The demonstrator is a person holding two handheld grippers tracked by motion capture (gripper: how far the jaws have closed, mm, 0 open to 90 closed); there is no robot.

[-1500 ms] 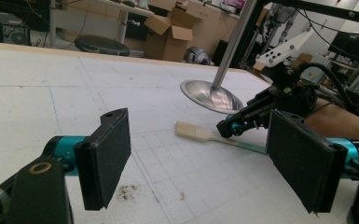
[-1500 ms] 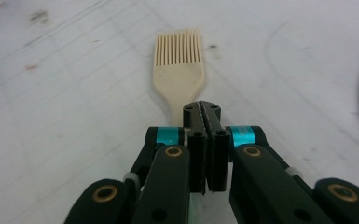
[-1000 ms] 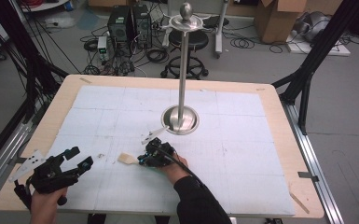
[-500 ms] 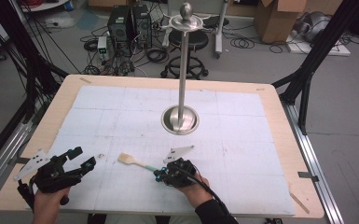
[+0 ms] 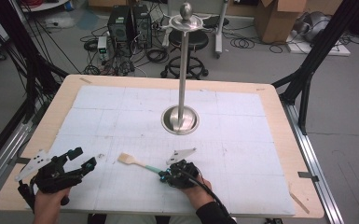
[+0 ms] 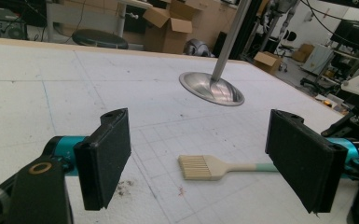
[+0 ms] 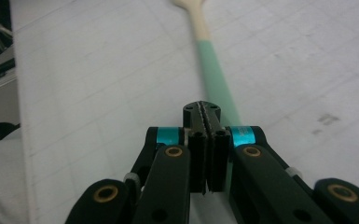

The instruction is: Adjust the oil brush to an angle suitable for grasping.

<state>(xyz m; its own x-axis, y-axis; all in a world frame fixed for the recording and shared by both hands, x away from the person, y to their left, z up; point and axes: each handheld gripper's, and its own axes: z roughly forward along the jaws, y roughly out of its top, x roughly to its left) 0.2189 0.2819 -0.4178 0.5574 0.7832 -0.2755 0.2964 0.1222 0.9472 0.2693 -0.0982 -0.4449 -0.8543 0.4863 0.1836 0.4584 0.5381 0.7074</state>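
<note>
Small wooden brush with a pale head and mint-green handle (image 5: pixel 137 162) lying flat on the white gridded table cover (image 5: pixel 242 140), near edge, a bit left of centre. Right gripper (image 7: pixel 207 114) down at the handle's right end, jaws pressed together; can't tell if the handle is actually pinched or just running alongside. Left gripper (image 6: pixel 210 158) near the left corner, jaws spread wide, aimed at the bristle end, well apart from it. Tall polished steel pole on a round dished base (image 5: pixel 181 119) standing upright mid-table, farther back.
</note>
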